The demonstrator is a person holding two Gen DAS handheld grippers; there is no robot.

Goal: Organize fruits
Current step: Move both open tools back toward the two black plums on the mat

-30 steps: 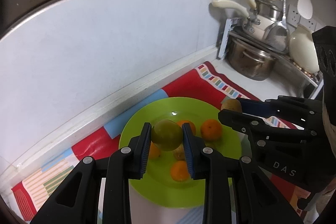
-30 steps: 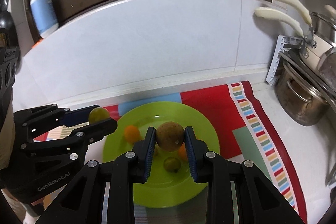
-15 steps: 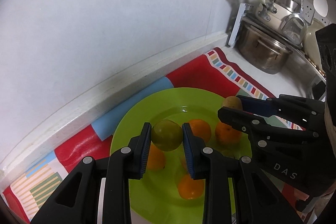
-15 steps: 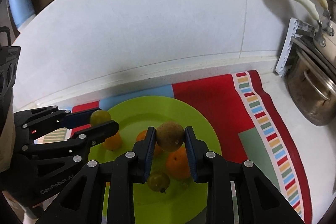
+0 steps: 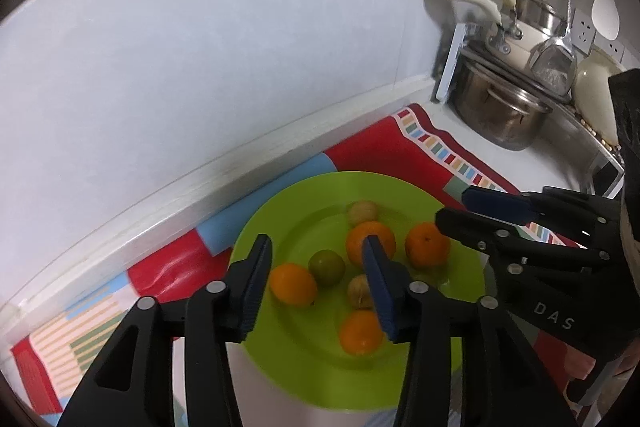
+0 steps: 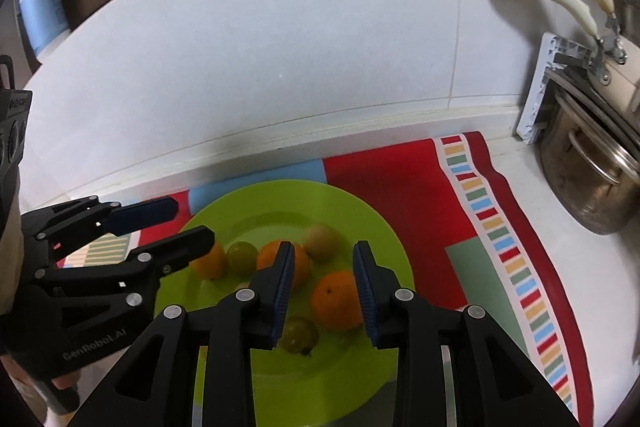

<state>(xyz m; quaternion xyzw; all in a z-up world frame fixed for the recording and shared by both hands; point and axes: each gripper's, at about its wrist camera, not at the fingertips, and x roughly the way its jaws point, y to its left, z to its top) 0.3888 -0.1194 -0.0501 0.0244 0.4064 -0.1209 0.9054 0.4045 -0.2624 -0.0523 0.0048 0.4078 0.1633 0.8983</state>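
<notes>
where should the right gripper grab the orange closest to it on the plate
Grip the orange across its widest middle, coming from above with the right gripper open. It is round and sits free on the green plate; a small greenish fruit lies close at its near left, so place that finger carefully.

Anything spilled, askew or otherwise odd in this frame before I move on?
Nothing stands out. All seven fruits sit inside the green plate, none on the striped mat. The left gripper and right gripper are open and empty above it.
</notes>
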